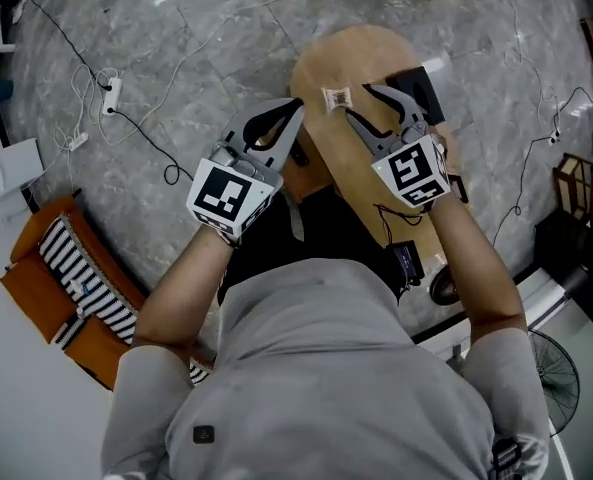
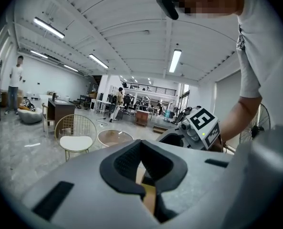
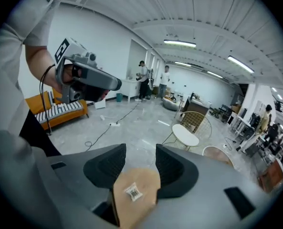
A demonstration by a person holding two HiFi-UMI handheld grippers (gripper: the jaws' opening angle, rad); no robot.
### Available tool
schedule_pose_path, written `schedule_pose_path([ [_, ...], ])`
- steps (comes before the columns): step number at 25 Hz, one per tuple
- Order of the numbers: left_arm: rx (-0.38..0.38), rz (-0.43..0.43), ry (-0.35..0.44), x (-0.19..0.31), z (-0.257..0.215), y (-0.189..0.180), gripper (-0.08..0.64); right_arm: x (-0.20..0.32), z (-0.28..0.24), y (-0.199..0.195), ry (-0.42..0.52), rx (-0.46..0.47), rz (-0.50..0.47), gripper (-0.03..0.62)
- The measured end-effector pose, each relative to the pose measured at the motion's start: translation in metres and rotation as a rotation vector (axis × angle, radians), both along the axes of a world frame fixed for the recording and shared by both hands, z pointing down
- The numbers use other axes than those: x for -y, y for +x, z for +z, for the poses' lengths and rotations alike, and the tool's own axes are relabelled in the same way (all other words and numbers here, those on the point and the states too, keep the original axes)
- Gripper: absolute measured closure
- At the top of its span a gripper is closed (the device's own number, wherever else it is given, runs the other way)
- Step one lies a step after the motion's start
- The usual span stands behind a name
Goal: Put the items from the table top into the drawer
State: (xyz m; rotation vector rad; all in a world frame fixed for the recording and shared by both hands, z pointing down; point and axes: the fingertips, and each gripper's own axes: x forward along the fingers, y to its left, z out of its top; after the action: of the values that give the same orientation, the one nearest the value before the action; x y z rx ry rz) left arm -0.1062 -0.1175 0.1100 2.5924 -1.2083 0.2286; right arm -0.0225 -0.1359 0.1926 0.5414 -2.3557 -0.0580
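Observation:
A small clear packet with a barcode label (image 1: 337, 97) lies on the oval wooden table top (image 1: 356, 58); a black flat item (image 1: 419, 88) lies to its right. My right gripper (image 1: 358, 102) hovers over the table beside the packet, its jaws open and empty. In the right gripper view the packet (image 3: 133, 192) shows on the table (image 3: 141, 209) through the gap between the open jaws (image 3: 141, 149). My left gripper (image 1: 296, 105) is at the table's left edge with its tips together and nothing held; in its own view (image 2: 141, 144) a strip of wood shows below the pads.
An orange sofa with a striped cushion (image 1: 76, 288) stands at the left. Cables and a power strip (image 1: 111, 93) lie on the grey floor. A fan (image 1: 556, 373) is at the lower right. A white wire chair (image 2: 77, 137) and a round glass table (image 2: 115, 137) stand farther off.

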Motion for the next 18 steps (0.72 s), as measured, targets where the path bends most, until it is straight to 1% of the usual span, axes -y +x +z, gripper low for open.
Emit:
schedule_pose_path([
  [3,0.021,0.003,-0.019,0.013,0.036,-0.001,0.551,0.007,0.050,-0.005,-0.049,-0.066,-0.094,0.376],
  [5,0.027,-0.009,-0.031,0.022,0.061,-0.004,0.551,0.010,0.091,-0.004,-0.082,-0.132,-0.153,0.376],
  [9,0.034,-0.041,-0.085,0.035,0.115,-0.006,0.551,0.011,0.171,0.000,-0.138,-0.241,-0.248,0.376],
  [14,0.059,-0.045,-0.143,0.038,0.177,-0.001,0.551,0.010,0.254,0.009,-0.170,-0.348,-0.350,0.360],
  [18,0.063,-0.066,-0.174,0.046,0.221,-0.009,0.551,0.024,0.314,0.013,-0.171,-0.430,-0.399,0.341],
])
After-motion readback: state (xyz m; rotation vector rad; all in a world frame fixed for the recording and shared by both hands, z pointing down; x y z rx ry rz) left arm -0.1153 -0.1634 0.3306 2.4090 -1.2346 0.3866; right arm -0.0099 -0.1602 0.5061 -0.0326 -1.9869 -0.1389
